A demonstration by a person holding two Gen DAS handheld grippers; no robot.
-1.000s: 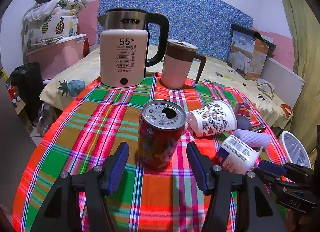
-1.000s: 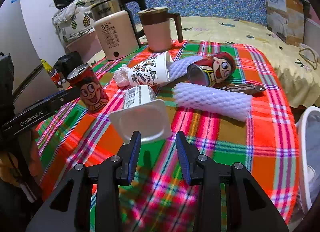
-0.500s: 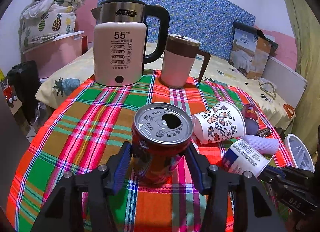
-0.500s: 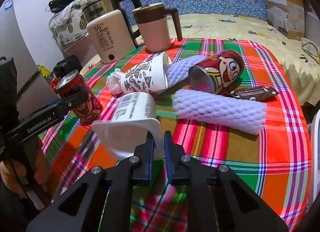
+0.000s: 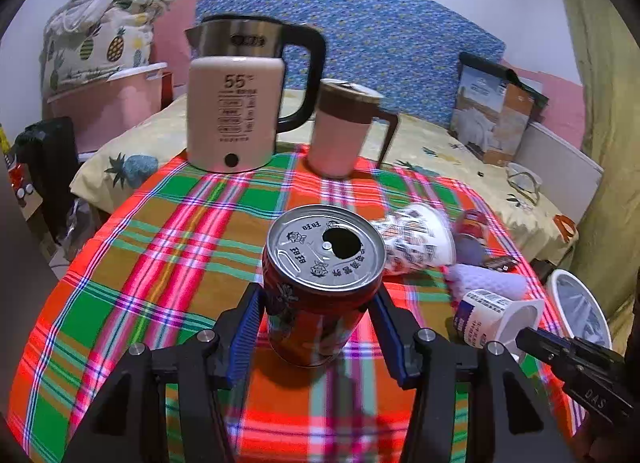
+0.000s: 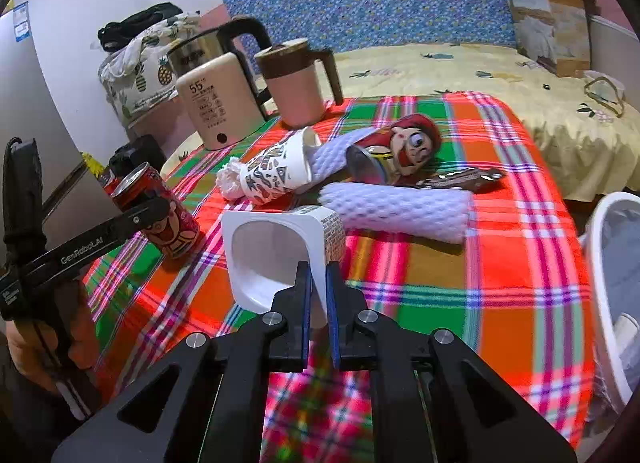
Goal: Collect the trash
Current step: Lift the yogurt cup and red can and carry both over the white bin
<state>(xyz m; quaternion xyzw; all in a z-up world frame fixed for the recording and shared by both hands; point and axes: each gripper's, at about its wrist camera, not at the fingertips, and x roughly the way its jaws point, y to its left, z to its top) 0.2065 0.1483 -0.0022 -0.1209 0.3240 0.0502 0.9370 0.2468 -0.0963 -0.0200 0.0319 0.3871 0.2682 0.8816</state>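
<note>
My left gripper [image 5: 318, 327] is shut on an upright red drink can [image 5: 320, 287], its blue pads pressed on both sides. The can also shows in the right wrist view [image 6: 162, 215]. My right gripper [image 6: 318, 283] is shut on the rim of a white yogurt cup [image 6: 276, 255], held off the cloth with its mouth toward the camera; it also shows in the left wrist view [image 5: 496, 317]. On the plaid tablecloth [image 6: 500, 263] lie a patterned paper cup [image 6: 276, 175], a tipped cartoon can [image 6: 400, 147], white foam netting [image 6: 400, 209] and a dark wrapper [image 6: 460, 179].
A cream kettle [image 5: 236, 103] and a pink lidded mug [image 5: 344, 131] stand at the table's far side. A white bin [image 6: 616, 287] stands off the table's right edge. A bed with a yellow sheet [image 6: 460, 67] lies behind.
My left gripper moved forward and shut on the red can. My right gripper closed on the yogurt cup's rim and lifted it, turning its mouth toward the camera.
</note>
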